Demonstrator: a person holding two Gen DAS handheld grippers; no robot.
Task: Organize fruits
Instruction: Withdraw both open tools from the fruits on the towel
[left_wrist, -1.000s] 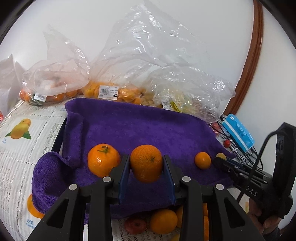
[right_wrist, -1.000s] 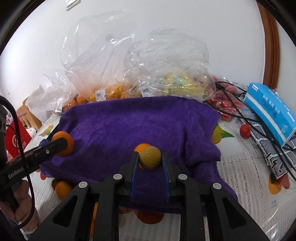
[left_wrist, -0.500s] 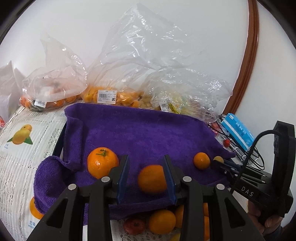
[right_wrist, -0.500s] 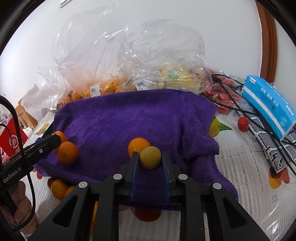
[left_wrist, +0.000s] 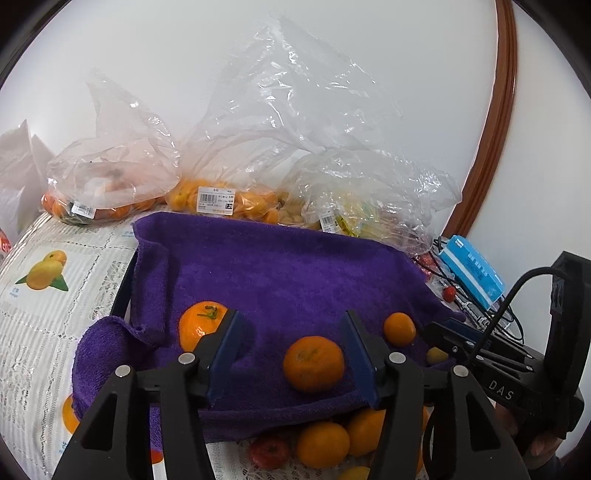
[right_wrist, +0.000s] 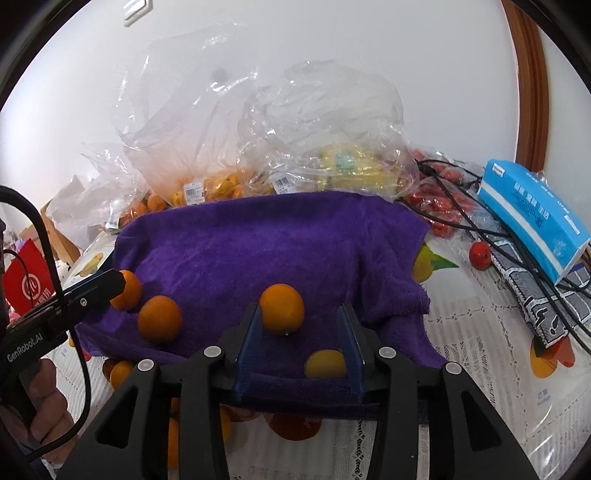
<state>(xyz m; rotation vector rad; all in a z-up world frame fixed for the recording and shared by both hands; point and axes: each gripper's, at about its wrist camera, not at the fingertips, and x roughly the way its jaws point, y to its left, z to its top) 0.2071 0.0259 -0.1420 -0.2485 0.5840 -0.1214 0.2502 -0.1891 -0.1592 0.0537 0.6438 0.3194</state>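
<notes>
A purple towel (left_wrist: 280, 273) covers the middle of the table. My left gripper (left_wrist: 290, 325) is opening; a mandarin (left_wrist: 314, 363) lies loose on the towel between its jaws, nearer the right finger. A stemmed mandarin (left_wrist: 197, 326) sits just left of the left finger. My right gripper (right_wrist: 300, 317) is opening too. A small yellow-green fruit (right_wrist: 325, 363) rests on the towel (right_wrist: 266, 240) beside its right finger, unpressed. An orange (right_wrist: 282, 308) lies just ahead of it. The left gripper's tip (right_wrist: 107, 284) shows at the left, by two more oranges (right_wrist: 160, 319).
Clear plastic bags of fruit (left_wrist: 221, 199) line the wall behind the towel. A blue box (right_wrist: 535, 221), black cables (right_wrist: 480, 236) and small red fruits (right_wrist: 480, 254) lie to the right. Loose oranges and a red fruit (left_wrist: 269, 452) sit below the towel's front edge.
Both grippers spread their jaws. The mandarin dropped from the left gripper onto the towel. The small yellow-green fruit left the right gripper's grip and now lies on the towel.
</notes>
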